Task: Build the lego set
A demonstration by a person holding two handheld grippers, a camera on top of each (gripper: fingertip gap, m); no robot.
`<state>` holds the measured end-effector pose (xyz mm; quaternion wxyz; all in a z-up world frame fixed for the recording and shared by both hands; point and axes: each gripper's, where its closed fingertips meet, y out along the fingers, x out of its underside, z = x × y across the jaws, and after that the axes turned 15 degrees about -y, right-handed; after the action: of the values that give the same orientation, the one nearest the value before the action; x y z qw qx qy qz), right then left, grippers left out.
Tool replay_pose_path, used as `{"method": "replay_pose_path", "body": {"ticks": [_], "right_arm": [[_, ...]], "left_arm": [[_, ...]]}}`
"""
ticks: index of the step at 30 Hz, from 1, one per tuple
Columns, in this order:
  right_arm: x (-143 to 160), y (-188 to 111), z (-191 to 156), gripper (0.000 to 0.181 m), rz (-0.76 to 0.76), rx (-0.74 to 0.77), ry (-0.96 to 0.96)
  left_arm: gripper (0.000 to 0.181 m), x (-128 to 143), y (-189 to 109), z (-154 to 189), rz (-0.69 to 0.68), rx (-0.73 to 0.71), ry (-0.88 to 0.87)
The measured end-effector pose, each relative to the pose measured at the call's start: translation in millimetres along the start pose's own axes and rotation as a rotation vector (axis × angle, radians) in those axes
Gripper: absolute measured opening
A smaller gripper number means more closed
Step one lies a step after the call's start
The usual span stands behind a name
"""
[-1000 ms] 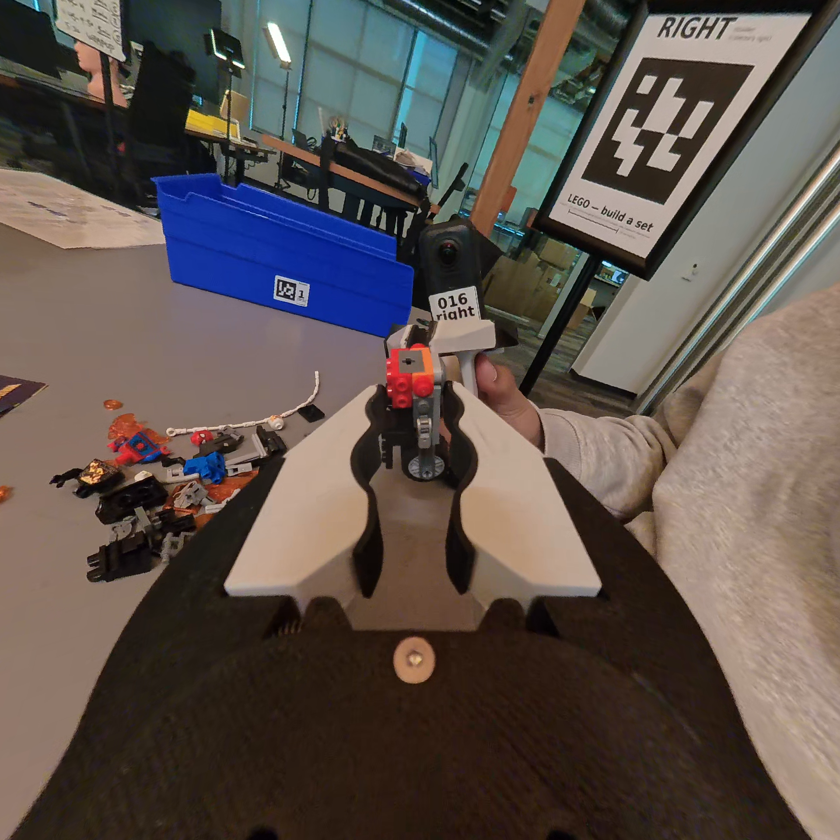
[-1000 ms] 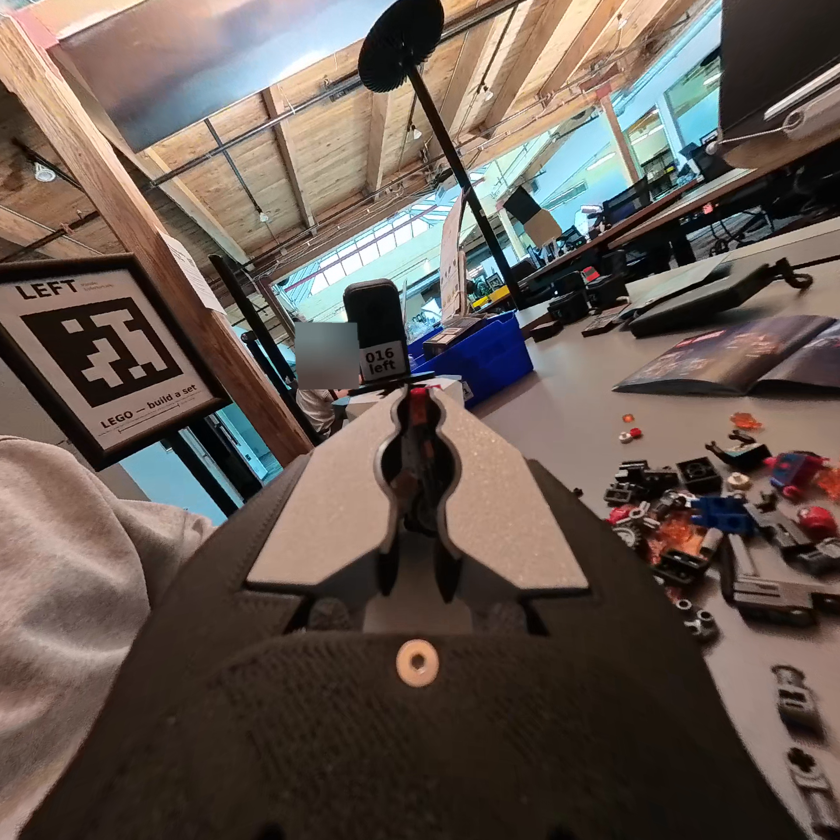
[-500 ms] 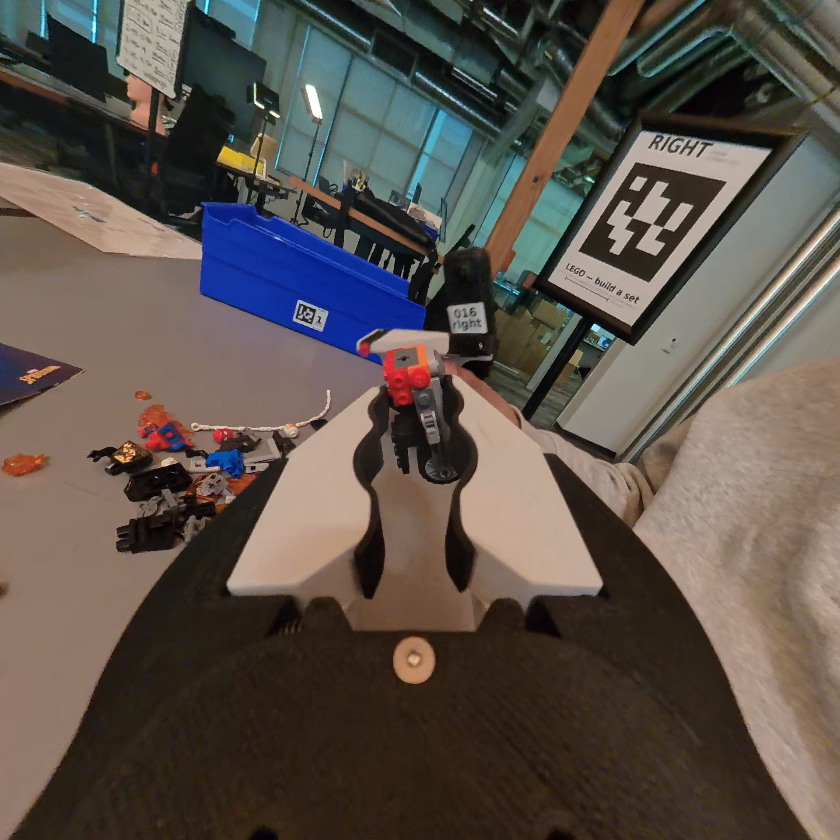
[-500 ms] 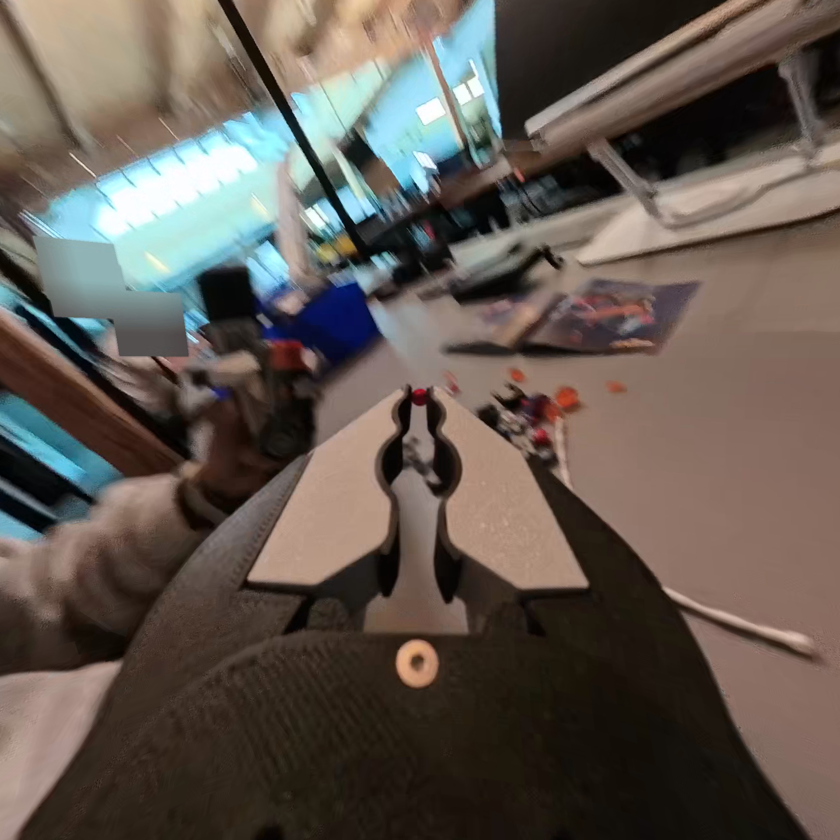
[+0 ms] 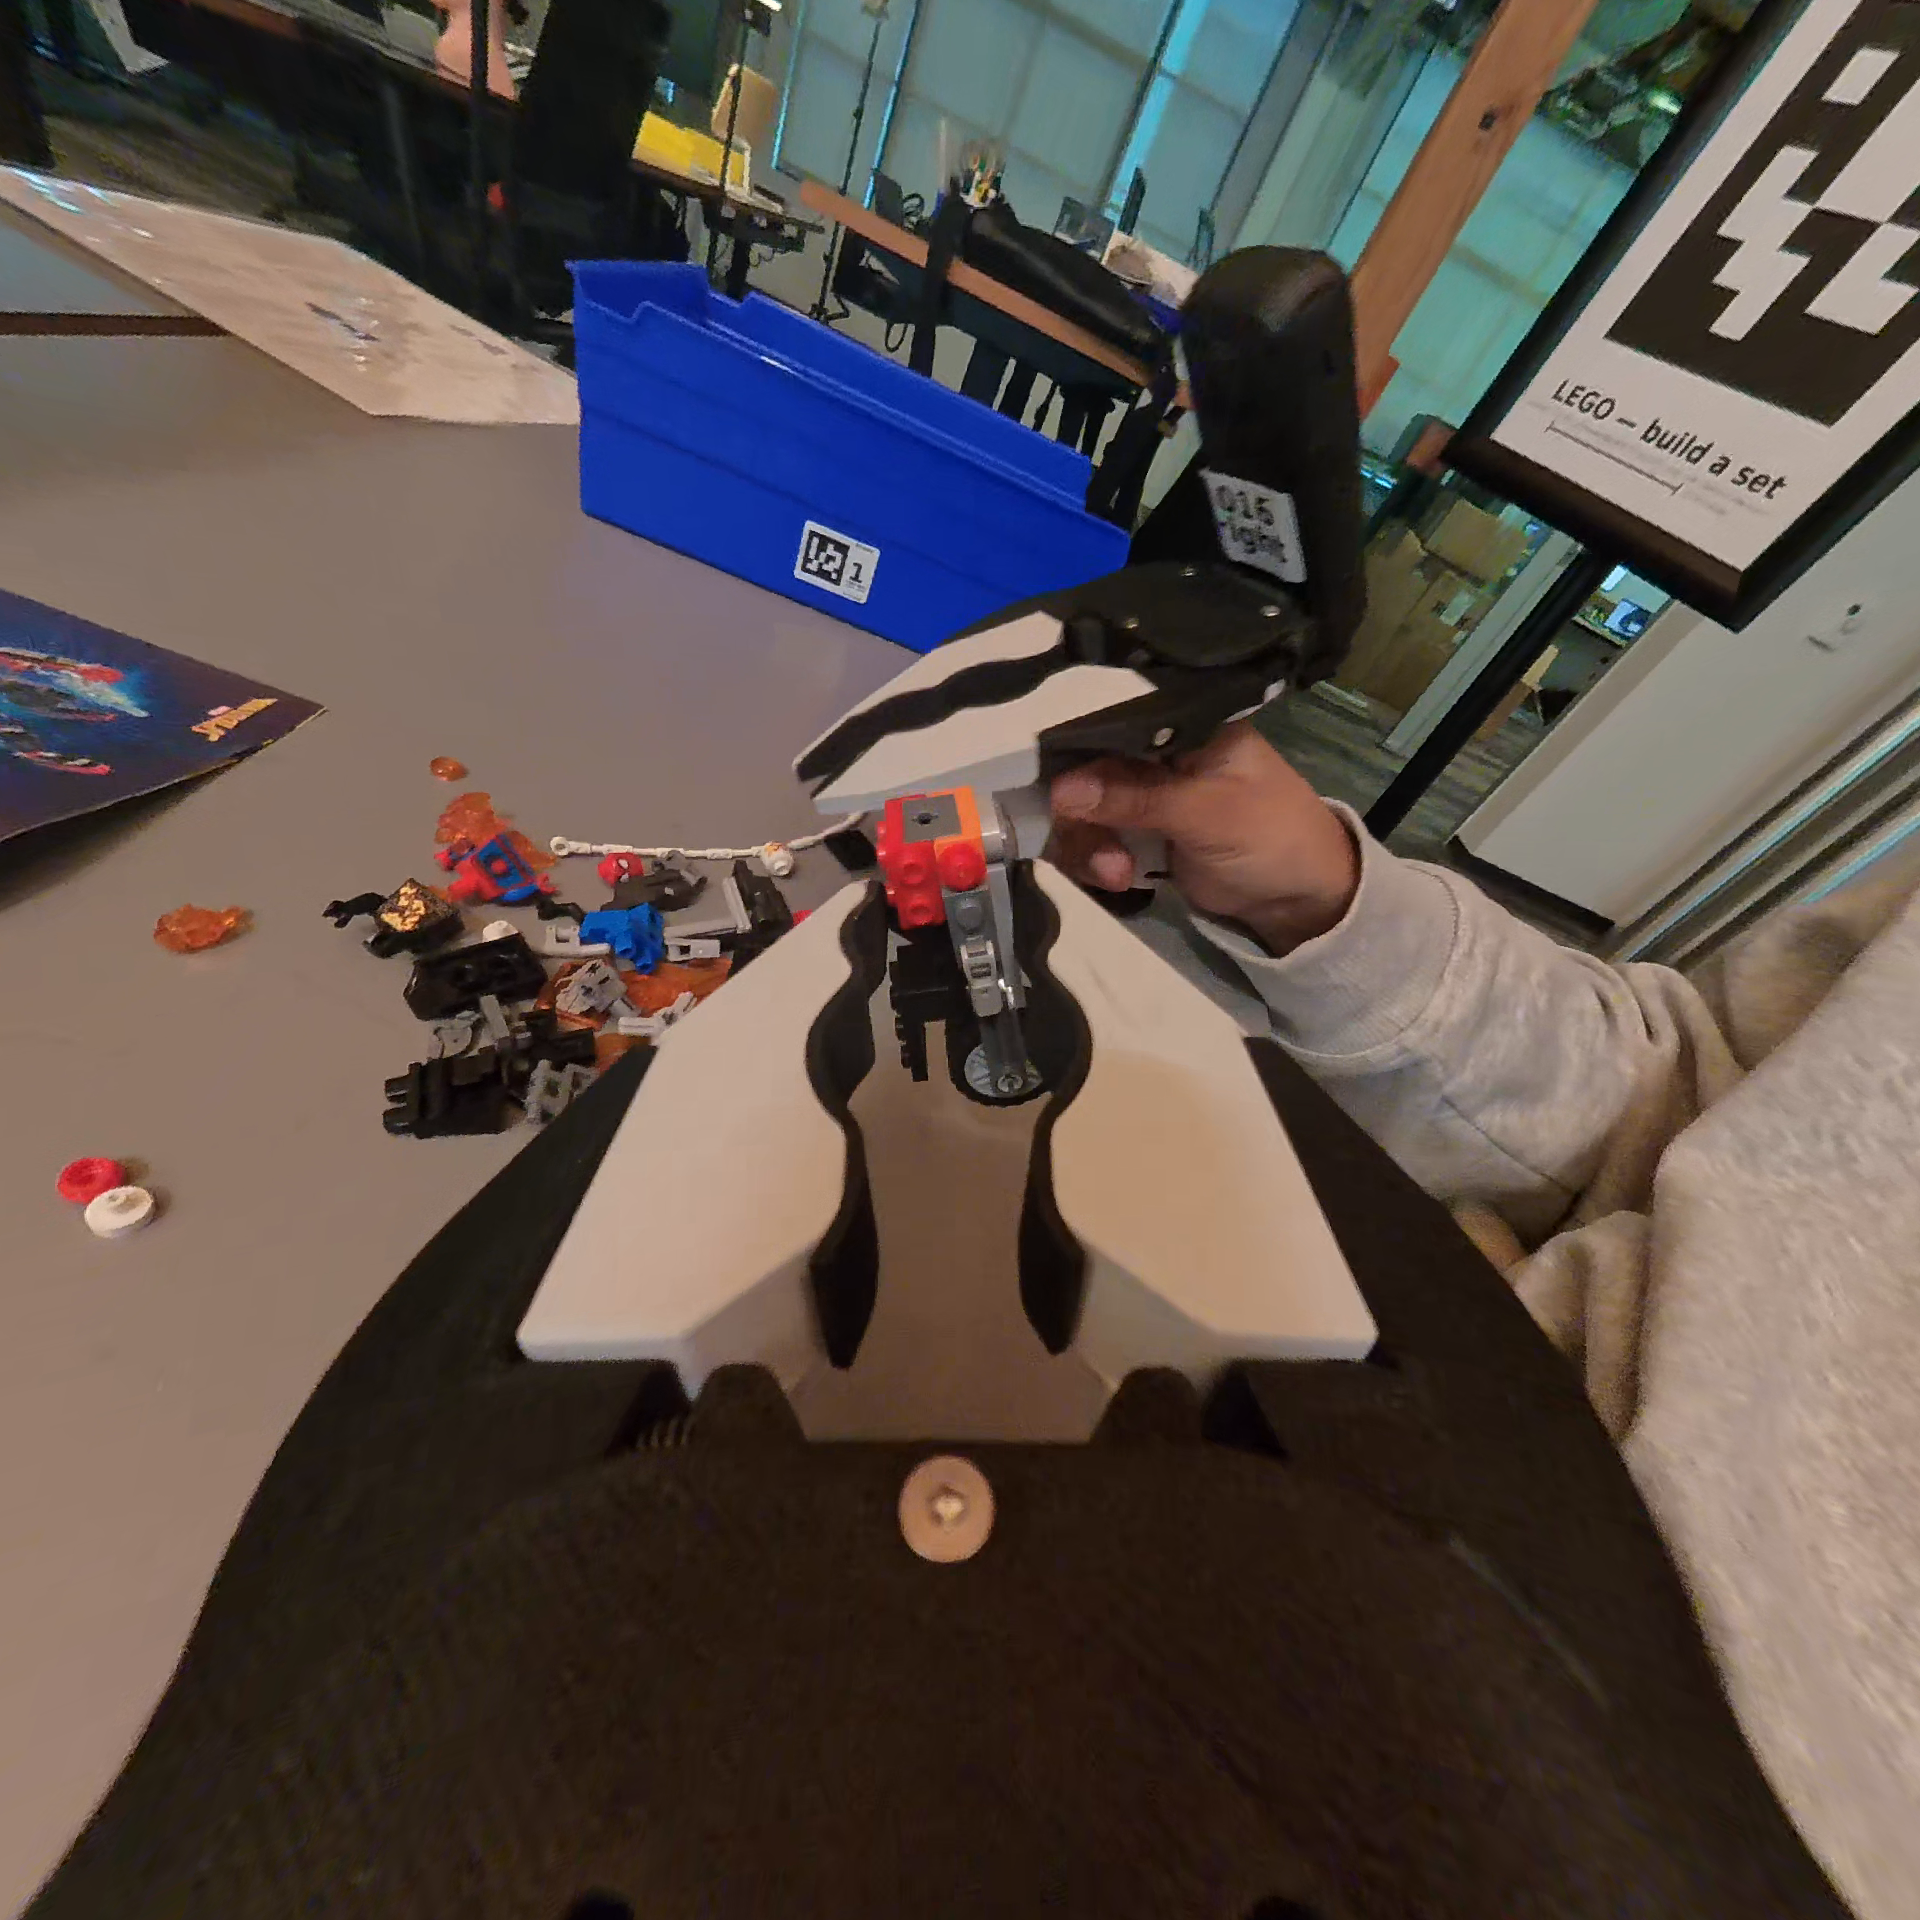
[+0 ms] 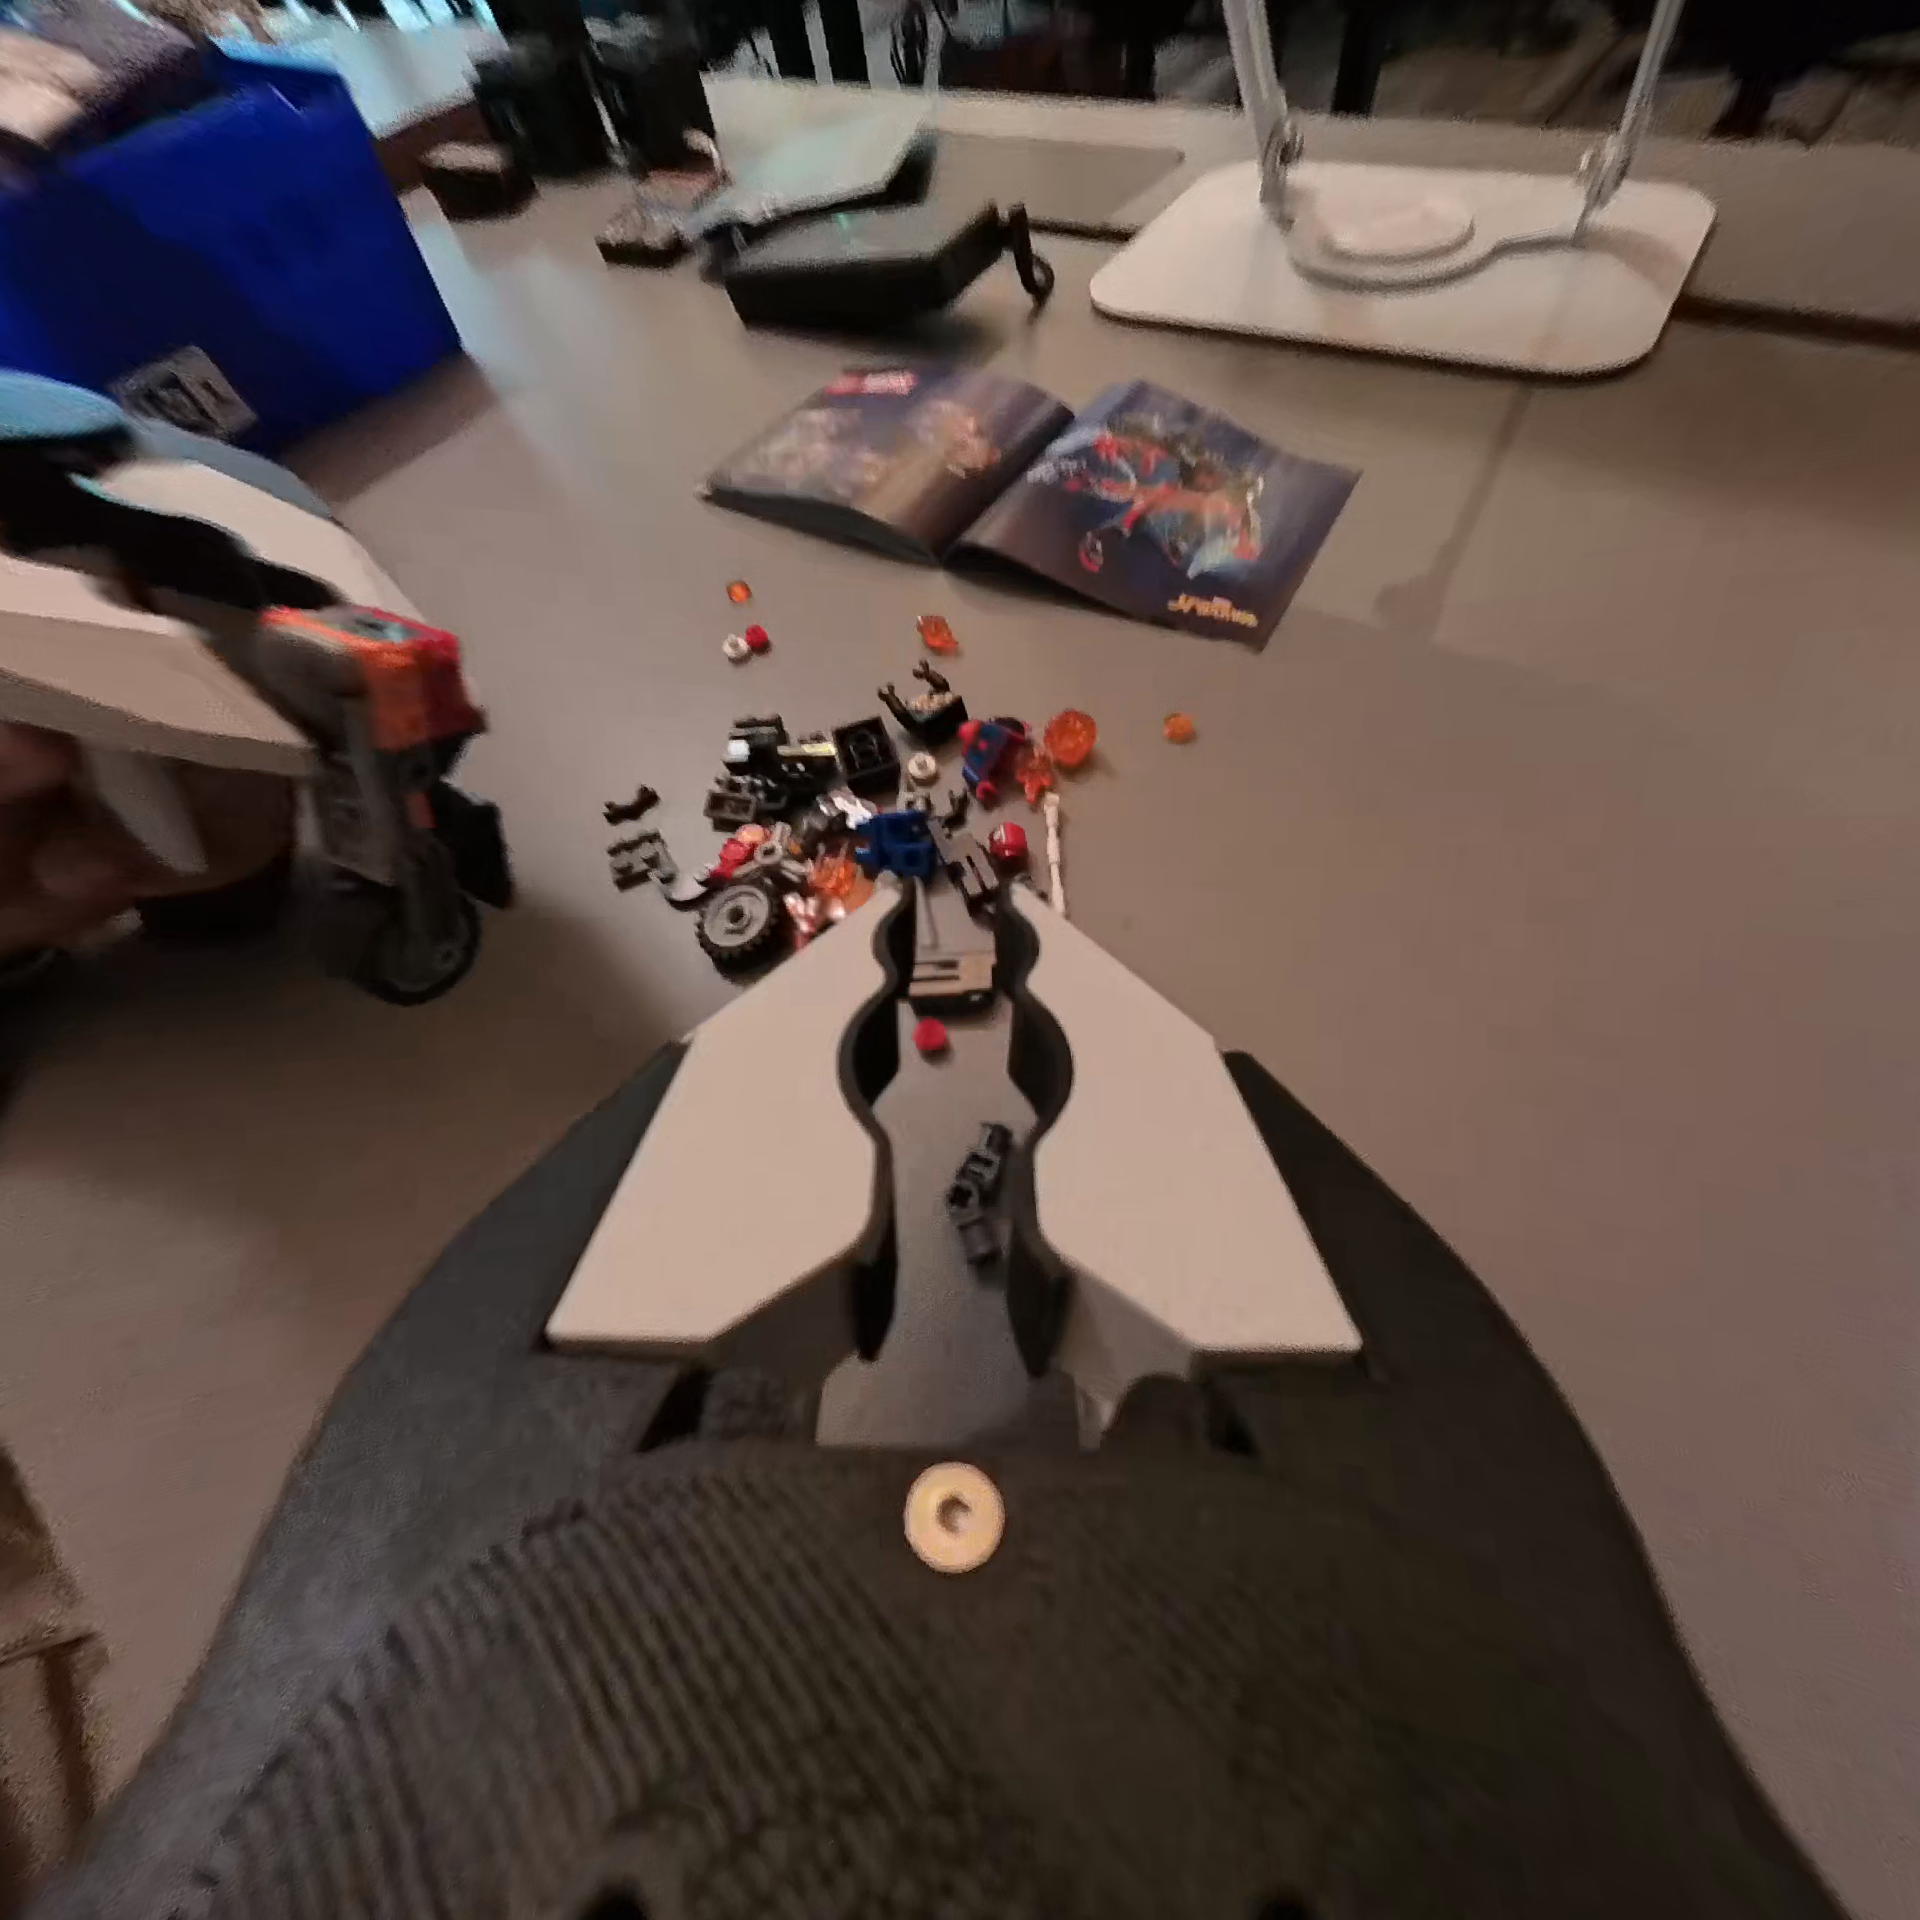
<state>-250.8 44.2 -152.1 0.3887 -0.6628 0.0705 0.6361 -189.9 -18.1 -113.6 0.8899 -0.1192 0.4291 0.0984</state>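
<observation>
My left gripper (image 5: 951, 883) is shut on a small brick assembly (image 5: 914, 862) of red, orange, grey and black parts with a wheel at the bottom, held above the grey table. It also shows in the right wrist view (image 6: 384, 790), blurred at the left. My right gripper (image 6: 953, 909) is open with nothing between its tips. It points down at a pile of loose bricks (image 6: 831, 800). A small red stud (image 6: 930, 1037) and a dark grey piece (image 6: 979, 1184) show on the table between its fingers. In the left wrist view the right gripper (image 5: 821, 774) hovers just above the assembly, held by a hand (image 5: 1195, 831).
A blue bin (image 5: 790, 457) stands at the back of the table. An open booklet (image 6: 1039, 488) lies beyond the pile. A white stand base (image 6: 1403, 270) and a black flat device (image 6: 862, 270) are farther back. A loose wheel (image 6: 740, 920) lies at the pile's near edge. Across from one pair of fingers to the other is roughly 10 centimeters. From either gripper's tips it is about 35 centimeters to the black flat device (image 6: 862, 270).
My right gripper has swung away from the assembly, down toward the brick pile, and opened; the red stud it held at its tips is out of them. My left gripper still holds the assembly.
</observation>
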Motion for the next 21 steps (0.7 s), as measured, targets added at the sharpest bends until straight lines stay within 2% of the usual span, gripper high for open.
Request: {"method": "replay_pose_path", "body": {"ticks": [2,8,12,15,18,21], "right_arm": [[-17.2,-9.3,-10.5,0.022,0.088,-0.065,-0.012],[-57.5,-22.7,-69.6,0.026,0.294,-0.329,-0.014],[-63.2,-22.1,-77.8,0.031,0.345,-0.415,0.085],[-61.4,-22.0,-75.7,0.040,0.361,-0.441,0.135],[-66.7,-27.7,-74.2,0.038,0.414,-0.519,0.245],[-65.5,-31.1,-78.2,0.036,0.413,-0.585,0.287]], "left_arm": [[0.023,-1.3,-0.9,-2.8,0.008,-0.009,-0.013],[0.023,-4.4,-3.5,-11.8,0.028,-0.063,-0.016],[0.022,1.3,2.1,-6.5,-0.007,-0.135,0.158],[0.022,5.6,7.5,13.7,-0.012,-0.119,0.348],[0.023,4.5,7.4,22.3,0.017,-0.162,0.505],[0.023,5.2,8.5,19.0,0.014,-0.215,0.567]]}}
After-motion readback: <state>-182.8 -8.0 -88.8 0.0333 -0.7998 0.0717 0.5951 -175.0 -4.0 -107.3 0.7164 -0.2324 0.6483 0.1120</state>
